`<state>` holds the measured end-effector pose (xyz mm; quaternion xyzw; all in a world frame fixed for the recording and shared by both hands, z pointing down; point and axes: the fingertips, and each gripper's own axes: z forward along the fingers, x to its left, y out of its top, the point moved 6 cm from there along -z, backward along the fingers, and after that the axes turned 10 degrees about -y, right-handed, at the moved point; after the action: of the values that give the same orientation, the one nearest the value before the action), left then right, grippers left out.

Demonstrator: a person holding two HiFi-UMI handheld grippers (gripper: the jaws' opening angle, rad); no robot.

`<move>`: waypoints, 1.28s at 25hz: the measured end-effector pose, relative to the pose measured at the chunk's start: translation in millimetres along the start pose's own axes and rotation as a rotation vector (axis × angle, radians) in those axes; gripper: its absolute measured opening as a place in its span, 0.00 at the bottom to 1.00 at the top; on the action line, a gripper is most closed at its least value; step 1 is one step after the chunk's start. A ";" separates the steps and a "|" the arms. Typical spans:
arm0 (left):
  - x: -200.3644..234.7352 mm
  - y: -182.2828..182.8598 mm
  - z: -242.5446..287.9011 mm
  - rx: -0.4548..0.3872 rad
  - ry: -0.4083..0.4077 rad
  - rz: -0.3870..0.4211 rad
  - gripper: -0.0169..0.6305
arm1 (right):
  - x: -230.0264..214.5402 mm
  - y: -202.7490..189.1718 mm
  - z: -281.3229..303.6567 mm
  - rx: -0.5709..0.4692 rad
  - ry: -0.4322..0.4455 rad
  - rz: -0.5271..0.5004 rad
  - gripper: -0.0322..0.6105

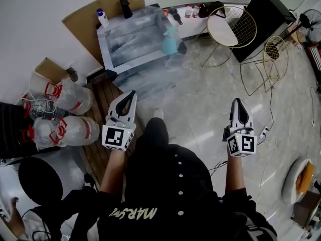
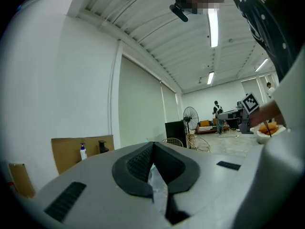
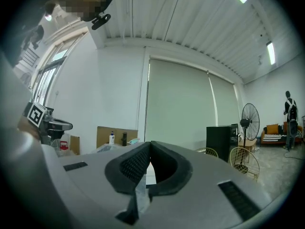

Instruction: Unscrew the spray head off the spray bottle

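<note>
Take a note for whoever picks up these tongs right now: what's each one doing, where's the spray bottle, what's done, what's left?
Left tongs: shut, empty, pointing level.
Right tongs: shut, empty, pointing level.
Spray bottle: teal, standing near the right end of the table ahead, clear of both tongs.
Done: nothing; the spray head looks to be on, though it is small in view.
Left: step up, grip the bottle with one, unscrew the head with the other.
</note>
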<state>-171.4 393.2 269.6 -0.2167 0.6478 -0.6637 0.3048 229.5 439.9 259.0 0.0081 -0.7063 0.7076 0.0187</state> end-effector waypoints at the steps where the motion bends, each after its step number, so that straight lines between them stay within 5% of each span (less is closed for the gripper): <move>1: 1.3 -2.6 4.2 0.004 0.000 0.002 0.06 | -0.8 -2.6 3.9 0.002 0.000 0.005 0.07; 21: 101.9 -40.0 168.7 0.056 -0.079 -0.024 0.06 | -22.7 -17.8 178.6 0.023 -0.025 0.003 0.07; 32: 202.6 -22.8 267.5 -0.071 -0.159 -0.028 0.06 | -8.7 -0.5 341.9 0.009 -0.012 -0.014 0.07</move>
<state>-137.6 59.0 288.4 -0.2882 0.6416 -0.6253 0.3380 233.1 97.9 259.8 0.0172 -0.7031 0.7106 0.0194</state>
